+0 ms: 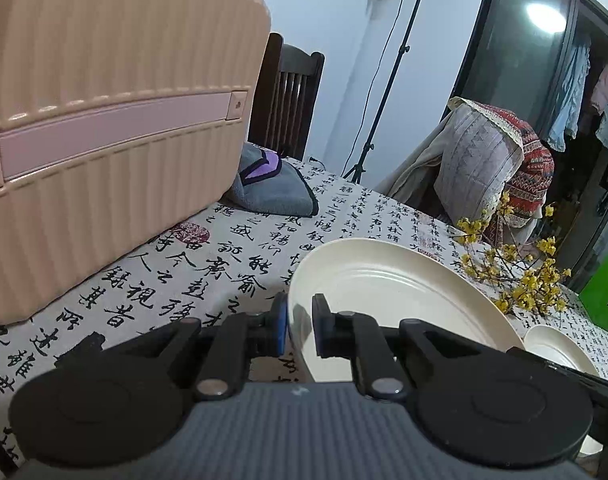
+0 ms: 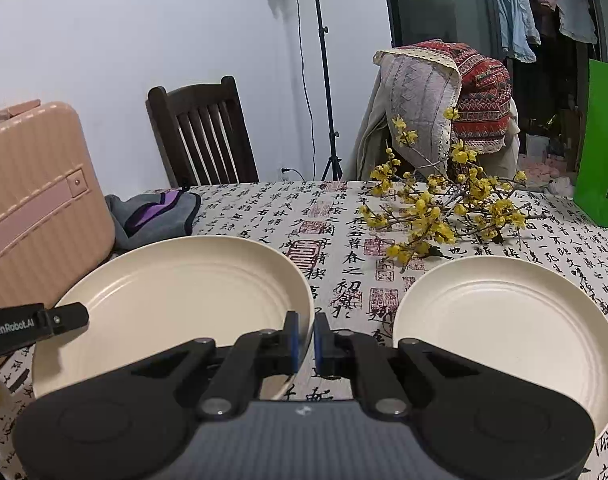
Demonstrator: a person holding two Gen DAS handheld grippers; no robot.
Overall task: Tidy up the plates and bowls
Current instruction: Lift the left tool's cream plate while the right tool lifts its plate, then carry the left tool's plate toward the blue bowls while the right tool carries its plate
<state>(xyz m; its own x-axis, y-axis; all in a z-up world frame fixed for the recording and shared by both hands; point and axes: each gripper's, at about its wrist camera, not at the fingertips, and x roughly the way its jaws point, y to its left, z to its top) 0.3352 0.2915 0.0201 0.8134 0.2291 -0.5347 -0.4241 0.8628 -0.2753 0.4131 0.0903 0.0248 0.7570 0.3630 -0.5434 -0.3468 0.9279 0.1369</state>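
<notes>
- "GenRobot.AI" in white letters stands on the black body of the left gripper (image 2: 36, 326), which enters the right wrist view at the near left edge.
- The tablecloth (image 2: 288, 216) is printed all over with columns of black brush-written Chinese calligraphy; single characters such as 春 and 之 can be made out near the middle between the two plates, but the running text is too cursive to read in full.
- Red square seal stamps (image 2: 308, 250) are printed among the calligraphy on the same cloth; their characters cannot be read.
</notes>
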